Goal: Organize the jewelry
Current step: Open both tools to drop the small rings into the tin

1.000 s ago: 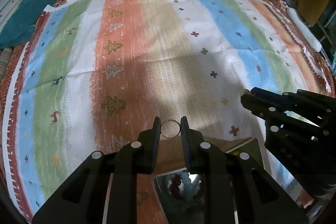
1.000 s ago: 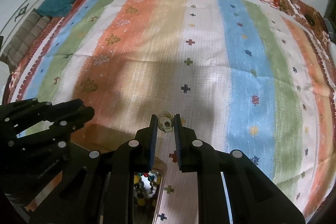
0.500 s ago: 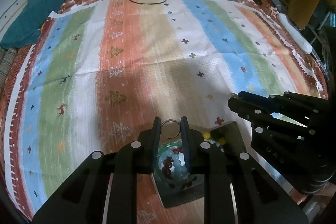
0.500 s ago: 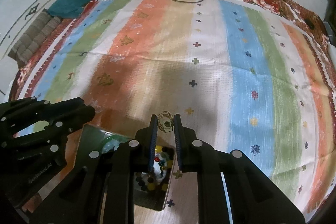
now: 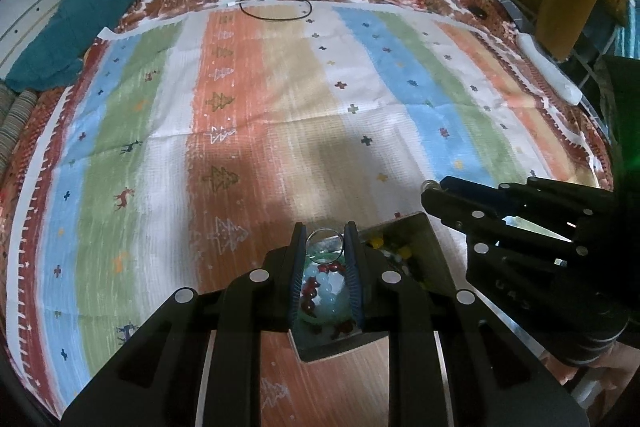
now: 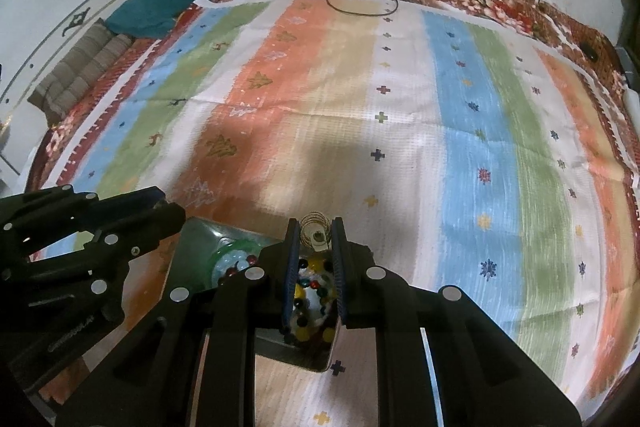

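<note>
Metal rings pinched, one per claw
L claw (image 5: 325, 245) grips thin ring (image 5: 324, 247); R claw (image 6: 316, 235) grips coiled ring (image 6: 314, 227), both above bead box (image 5: 416, 227).

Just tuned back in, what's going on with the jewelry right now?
A person holds a hand-held gripper in each hand above the striped cloth. The left hand-held gripper is shut on a thin ring; the right hand-held gripper is shut on a gold wire ring. Both hang over a dark box of colourful beads.
</note>
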Action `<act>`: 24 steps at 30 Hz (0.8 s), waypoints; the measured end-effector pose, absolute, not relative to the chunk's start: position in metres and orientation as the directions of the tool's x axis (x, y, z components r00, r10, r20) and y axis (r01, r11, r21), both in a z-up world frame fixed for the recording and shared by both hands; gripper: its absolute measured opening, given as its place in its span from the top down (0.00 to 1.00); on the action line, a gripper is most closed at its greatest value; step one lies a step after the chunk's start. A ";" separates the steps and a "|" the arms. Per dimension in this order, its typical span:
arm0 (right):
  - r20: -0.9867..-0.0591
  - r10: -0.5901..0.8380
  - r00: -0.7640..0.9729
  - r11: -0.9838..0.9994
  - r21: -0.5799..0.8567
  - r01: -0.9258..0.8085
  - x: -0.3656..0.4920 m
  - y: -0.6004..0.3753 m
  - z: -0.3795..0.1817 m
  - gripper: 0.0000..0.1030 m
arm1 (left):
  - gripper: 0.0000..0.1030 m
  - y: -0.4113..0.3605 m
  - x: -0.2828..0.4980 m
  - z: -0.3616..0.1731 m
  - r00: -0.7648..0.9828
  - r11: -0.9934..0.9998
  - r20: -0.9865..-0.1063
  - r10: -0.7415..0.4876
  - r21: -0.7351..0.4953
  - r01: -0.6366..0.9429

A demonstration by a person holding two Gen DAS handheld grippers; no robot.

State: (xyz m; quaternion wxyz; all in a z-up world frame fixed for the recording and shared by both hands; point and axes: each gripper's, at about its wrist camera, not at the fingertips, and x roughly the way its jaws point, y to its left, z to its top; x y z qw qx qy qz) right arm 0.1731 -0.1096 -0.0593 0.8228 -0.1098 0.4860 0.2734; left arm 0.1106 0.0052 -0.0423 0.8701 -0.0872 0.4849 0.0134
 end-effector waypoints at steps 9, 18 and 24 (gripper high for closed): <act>-0.841 0.387 0.378 0.808 0.111 -0.578 0.150 -0.120 -0.048 0.84 | 0.82 0.002 0.090 -0.032 0.564 0.984 -0.823 -0.070 -0.149 -0.096; -0.842 0.398 0.364 0.799 0.123 -0.589 0.143 -0.119 -0.050 0.84 | 0.82 0.000 0.085 -0.031 0.565 0.984 -0.822 -0.068 -0.148 -0.096; -0.836 0.397 0.380 0.814 0.129 -0.567 0.146 -0.122 -0.048 0.68 | 0.74 0.009 0.083 -0.027 0.569 0.973 -0.820 -0.065 -0.179 -0.146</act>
